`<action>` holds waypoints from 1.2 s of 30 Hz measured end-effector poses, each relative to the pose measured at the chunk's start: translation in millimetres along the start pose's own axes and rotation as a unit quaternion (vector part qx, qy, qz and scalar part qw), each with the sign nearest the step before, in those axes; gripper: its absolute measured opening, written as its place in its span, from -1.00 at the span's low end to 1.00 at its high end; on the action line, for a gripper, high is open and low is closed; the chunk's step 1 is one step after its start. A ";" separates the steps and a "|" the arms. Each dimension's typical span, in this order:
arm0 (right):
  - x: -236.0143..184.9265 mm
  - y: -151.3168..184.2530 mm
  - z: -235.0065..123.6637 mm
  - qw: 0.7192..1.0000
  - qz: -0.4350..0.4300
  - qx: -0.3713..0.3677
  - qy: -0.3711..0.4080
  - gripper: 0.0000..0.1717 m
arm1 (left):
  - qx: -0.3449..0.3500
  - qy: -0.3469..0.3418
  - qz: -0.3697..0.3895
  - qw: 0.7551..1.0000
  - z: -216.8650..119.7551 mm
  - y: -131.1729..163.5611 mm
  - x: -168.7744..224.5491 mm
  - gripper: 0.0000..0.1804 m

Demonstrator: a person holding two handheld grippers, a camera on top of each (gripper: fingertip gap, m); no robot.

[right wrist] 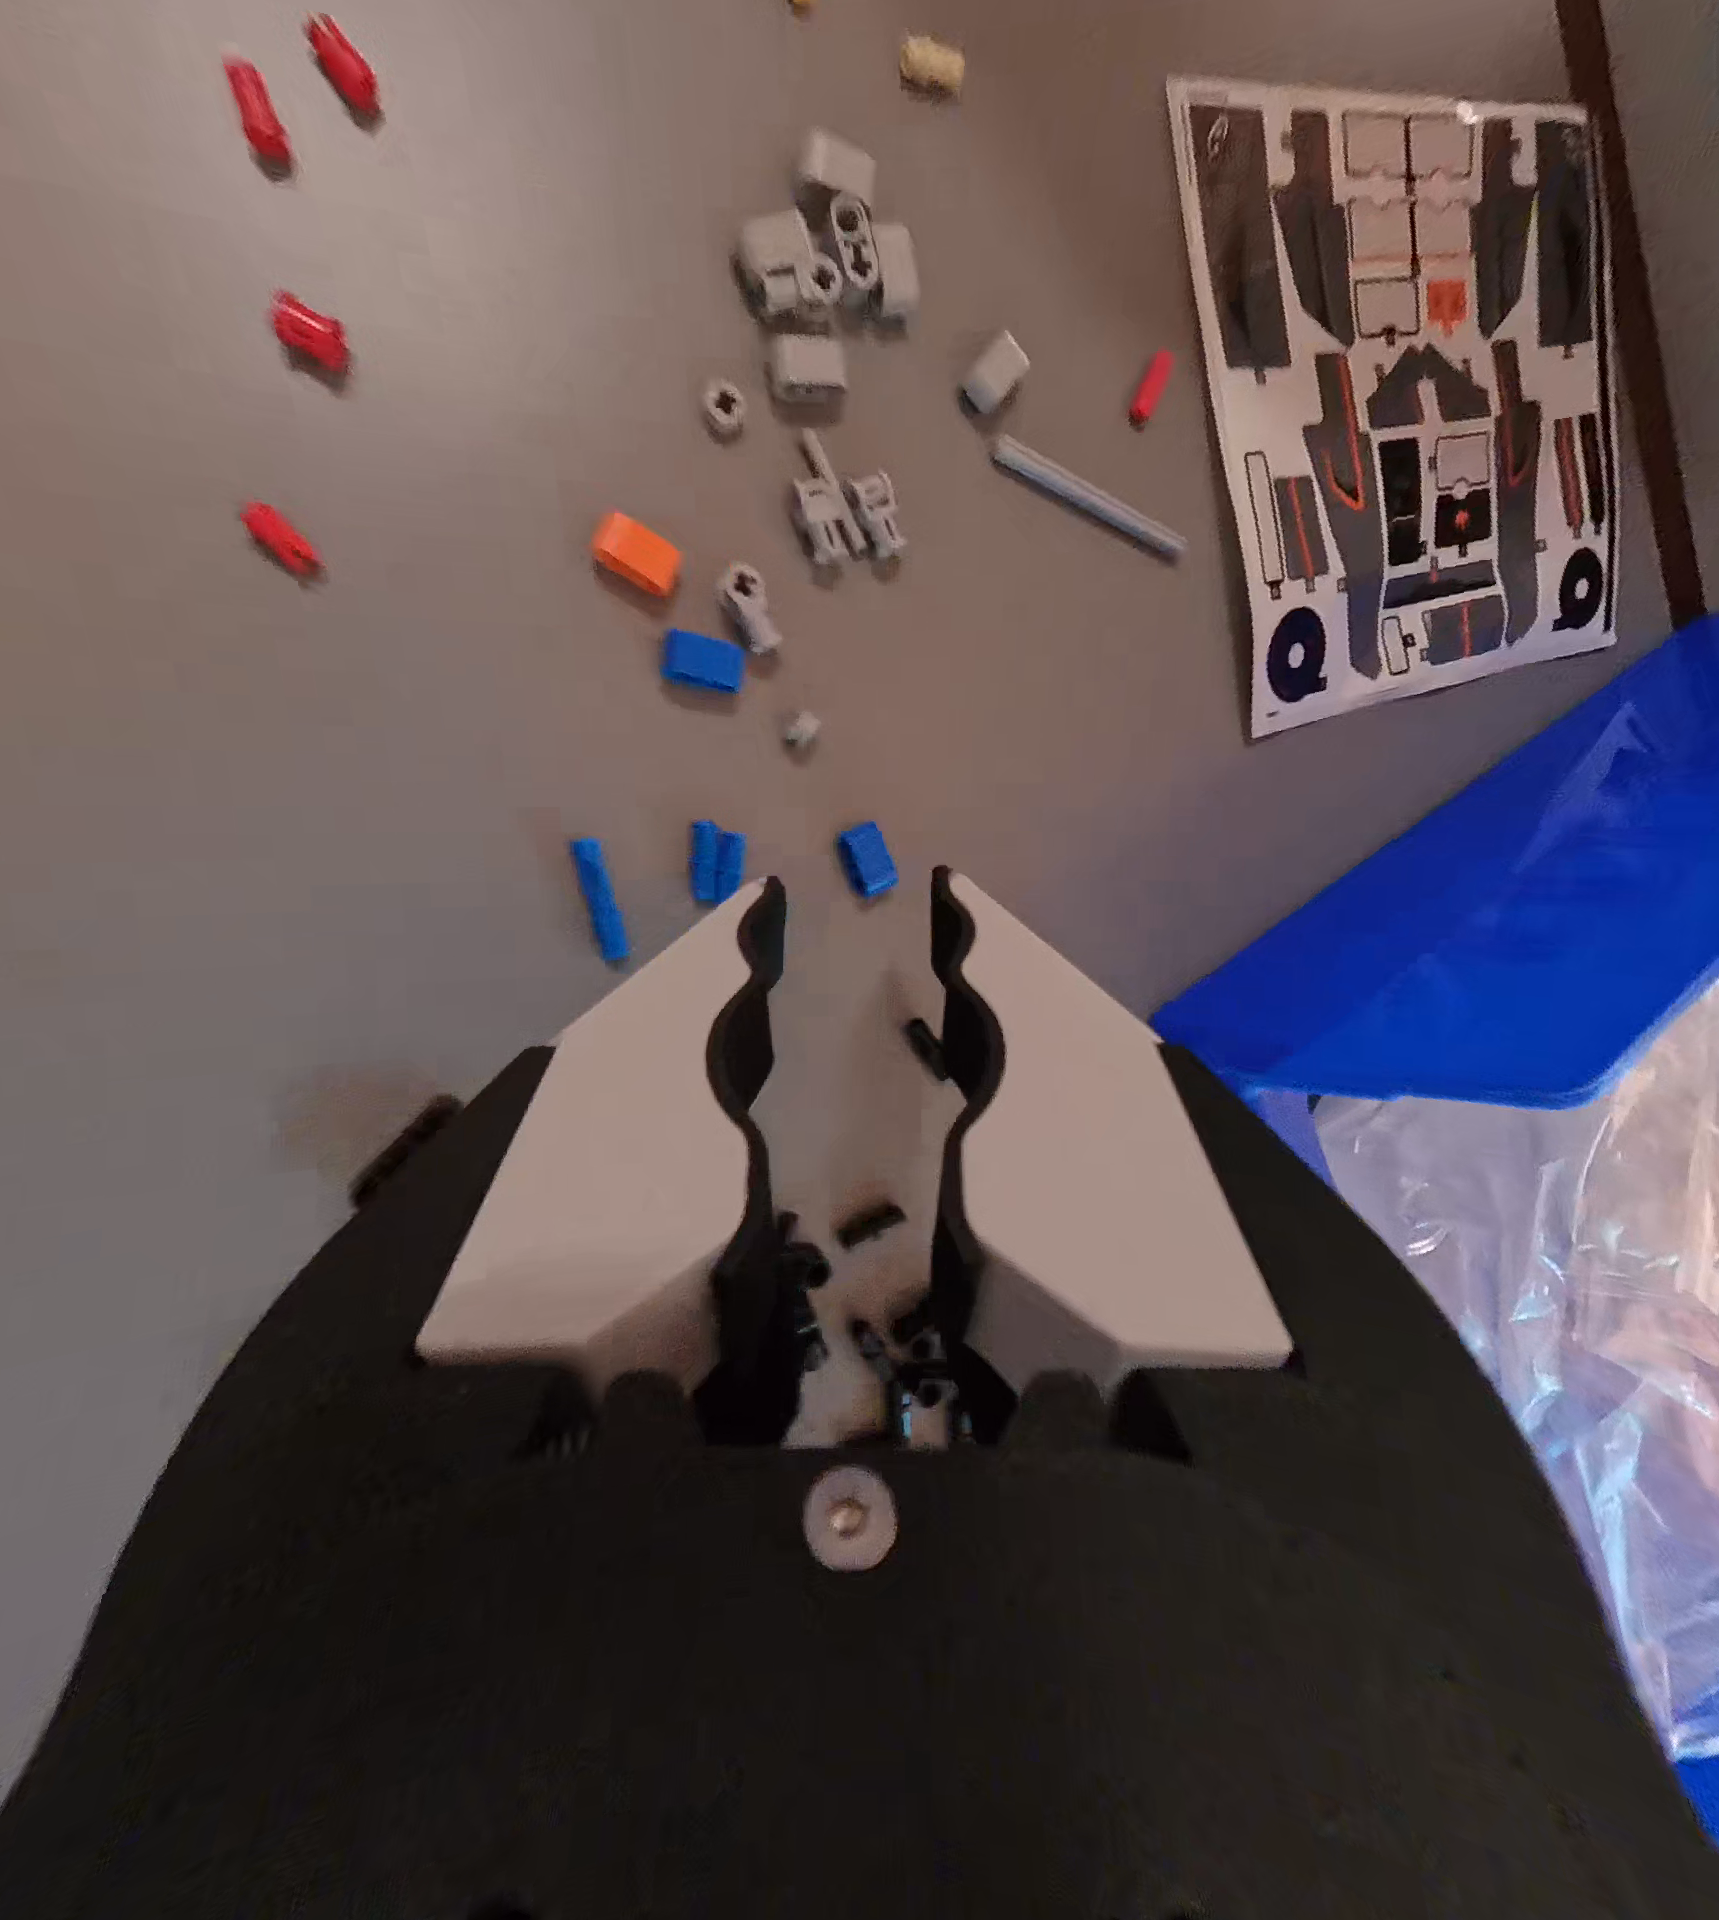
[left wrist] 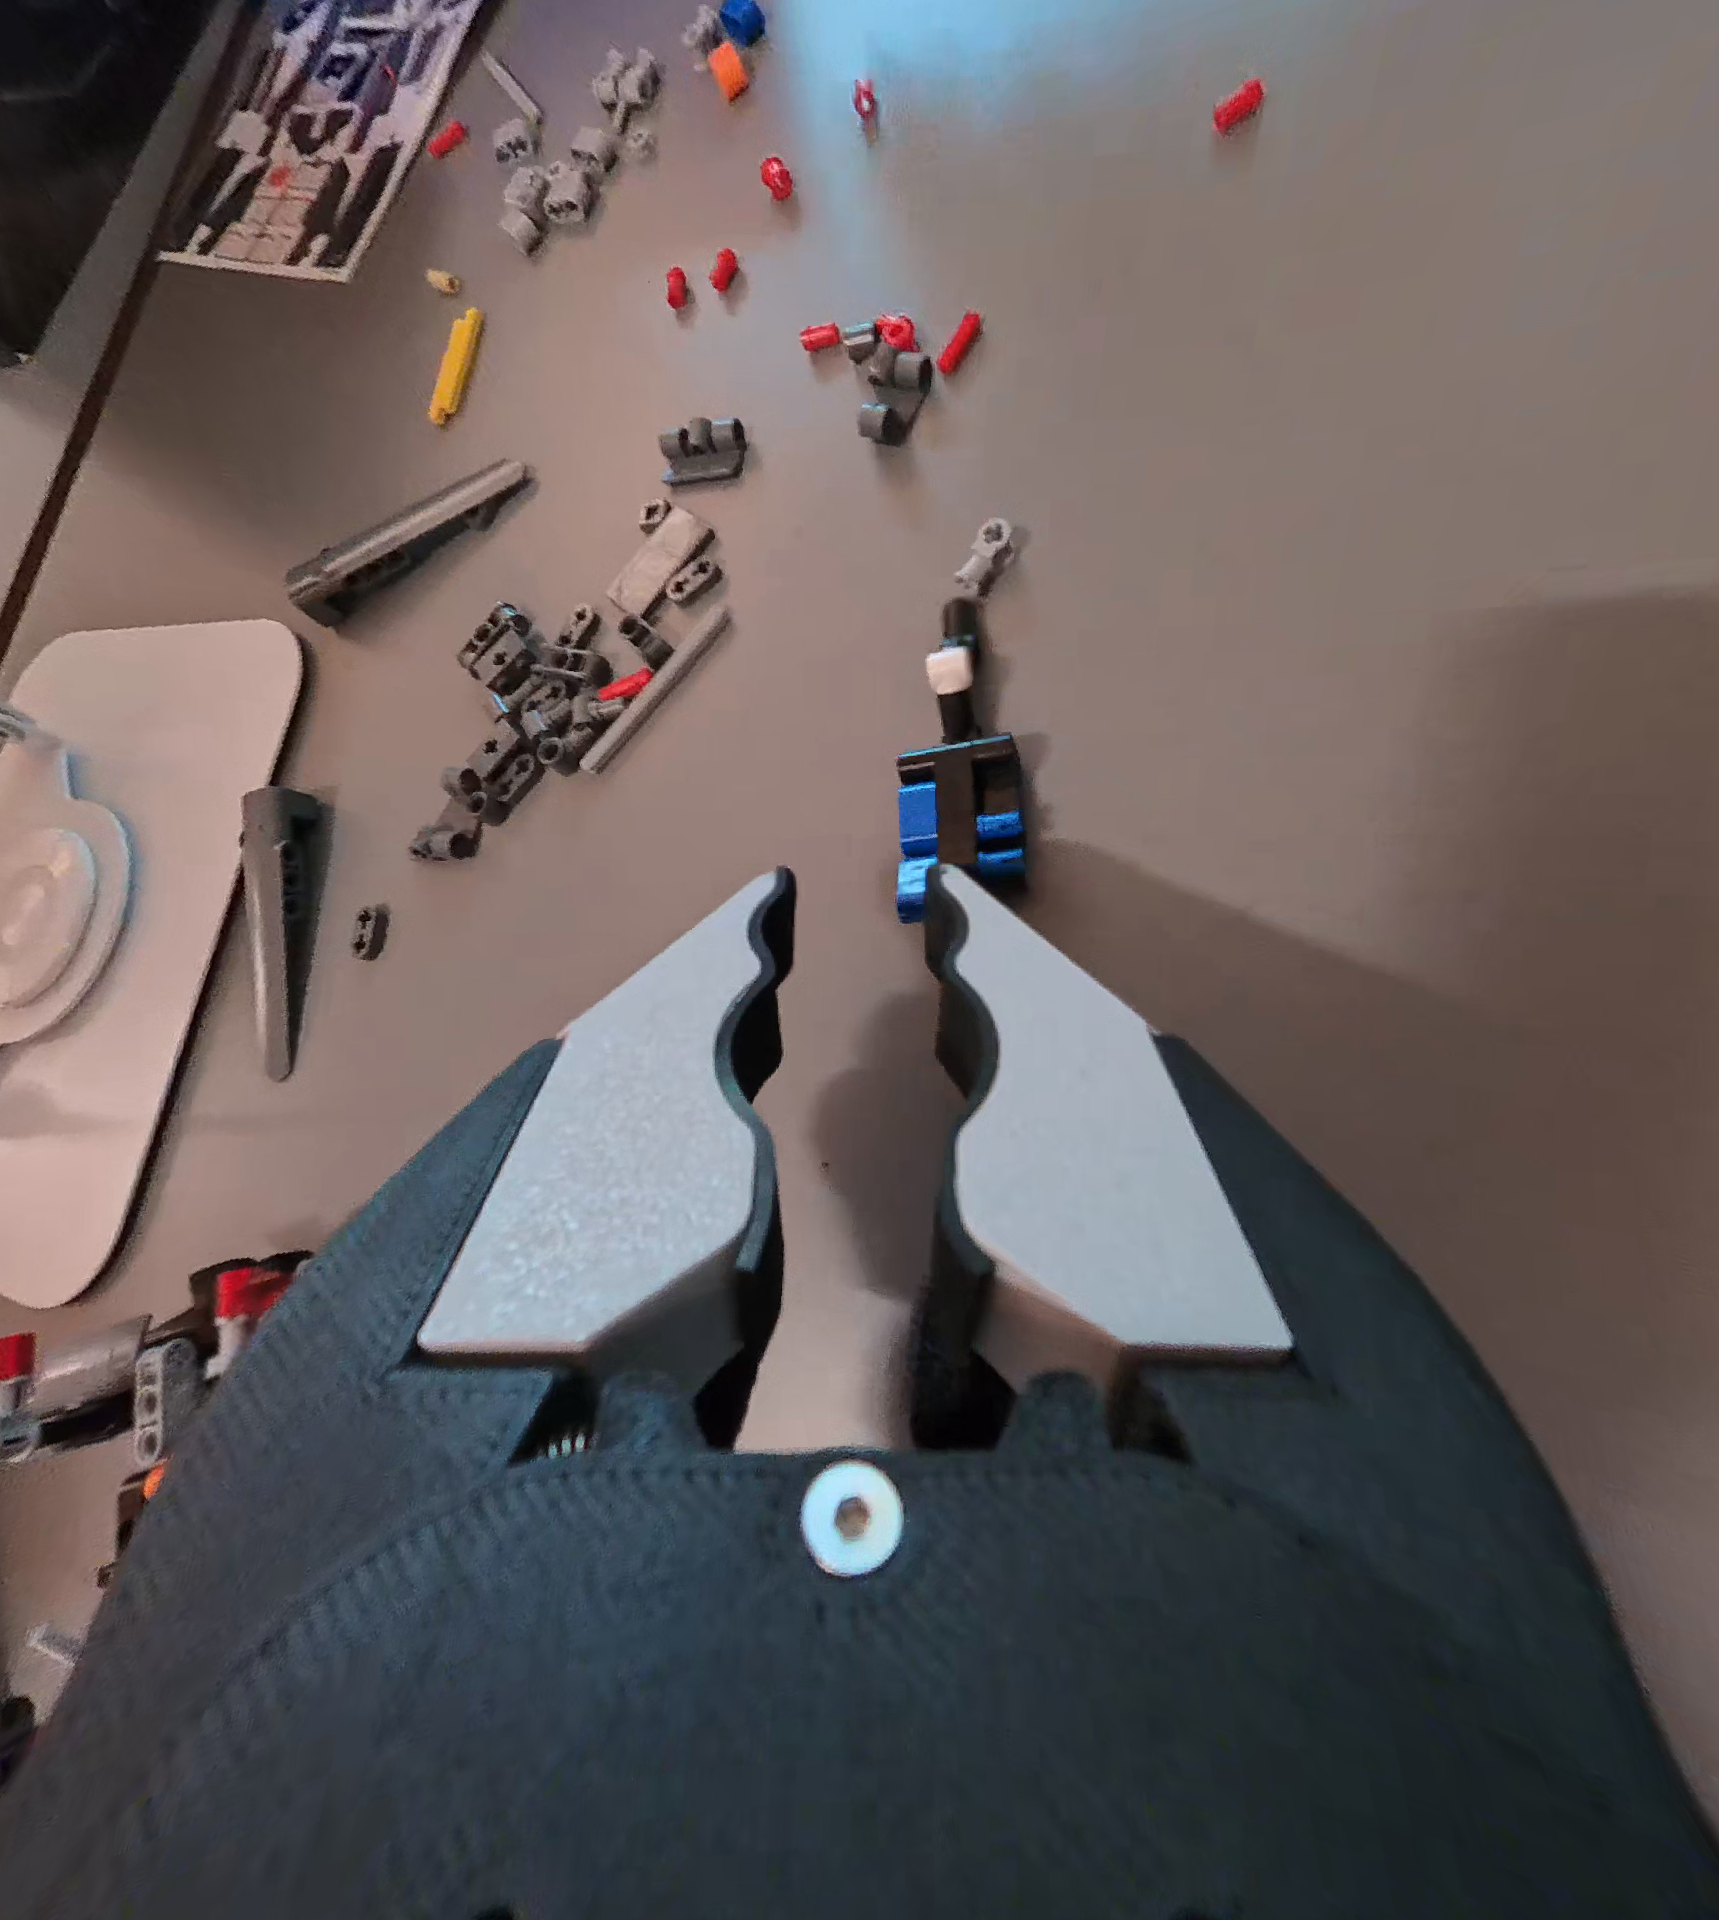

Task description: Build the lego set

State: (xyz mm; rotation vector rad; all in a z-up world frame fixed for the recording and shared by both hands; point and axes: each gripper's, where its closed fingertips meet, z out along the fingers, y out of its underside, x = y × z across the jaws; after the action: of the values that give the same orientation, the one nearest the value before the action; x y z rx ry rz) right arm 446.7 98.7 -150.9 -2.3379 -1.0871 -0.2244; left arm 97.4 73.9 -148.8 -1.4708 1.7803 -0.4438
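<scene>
**Both tongs spread and bare above scattered building pieces**

The left tongs (left wrist: 860, 883) hung over the brown surface (left wrist: 1354, 416) with their tips parted and only bare surface showing in the gap. A small blue-and-black assembly (left wrist: 959, 810) lay just past them; the right-hand tip overlapped its near blue end in the view, though contact could not be judged. A black rod with a white collar (left wrist: 954, 670) stuck out from the far side of that assembly. To the left of the assembly sat a heap of dark grey pieces (left wrist: 543, 707), and farther left a tapered grey panel (left wrist: 278, 914) and a white board (left wrist: 138, 935). Beyond the assembly, red pins (left wrist: 959, 341) were strewn about.

The right tongs (right wrist: 855, 883) were likewise spread, with nothing pinched. A short blue brick (right wrist: 867, 858) lay just beyond the gap, apart from both tips. To the left of that brick lay a blue pair (right wrist: 717, 860) and a long blue strip (right wrist: 599, 900). Beyond the brick were an orange piece (right wrist: 637, 553) and a cluster of light grey pieces (right wrist: 829, 260). To its right stood a sticker sheet (right wrist: 1395, 395), and nearer the camera on that side, a blue bag with clear plastic (right wrist: 1561, 914).
</scene>
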 end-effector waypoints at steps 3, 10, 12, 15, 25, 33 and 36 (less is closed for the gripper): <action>7.5 4.5 11.7 0.999 -0.012 0.000 -0.030 -0.67 | 0.020 -0.008 -0.013 1.000 -1.2 -2.3 -5.5 -0.76; 1.8 2.7 28.6 0.996 -0.030 0.003 -0.079 -0.93 | 0.019 -0.004 -0.015 1.000 3.4 0.8 -7.8 -0.77; -0.5 2.3 27.2 0.996 -0.025 0.007 -0.083 -0.93 | 0.023 -0.006 -0.014 1.000 3.0 -0.7 -9.0 -0.77; -0.1 -2.9 19.9 0.998 -0.007 0.025 -0.063 -0.94 | 0.034 -0.010 -0.015 0.999 1.4 -4.0 -11.9 -0.77; -63.7 -92.6 -61.8 0.985 -0.043 0.166 0.011 -0.94 | 0.077 -0.042 -0.014 0.996 -12.1 -26.2 -22.0 -0.75; -155.8 -179.3 -86.3 0.967 -0.110 0.232 -0.002 -0.94 | 0.128 -0.083 0.057 0.987 -26.7 -57.8 -27.5 -0.75; -182.2 -204.2 -84.3 0.961 -0.086 0.256 -0.066 -0.94 | 0.155 -0.141 0.107 0.972 -28.3 -65.1 -30.5 -0.73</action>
State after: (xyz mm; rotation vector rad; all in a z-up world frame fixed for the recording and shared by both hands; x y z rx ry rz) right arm 180.2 40.4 -63.8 -1.8187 -1.2412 0.1421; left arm 121.5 79.2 -75.6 -1.0539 1.5412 -0.3617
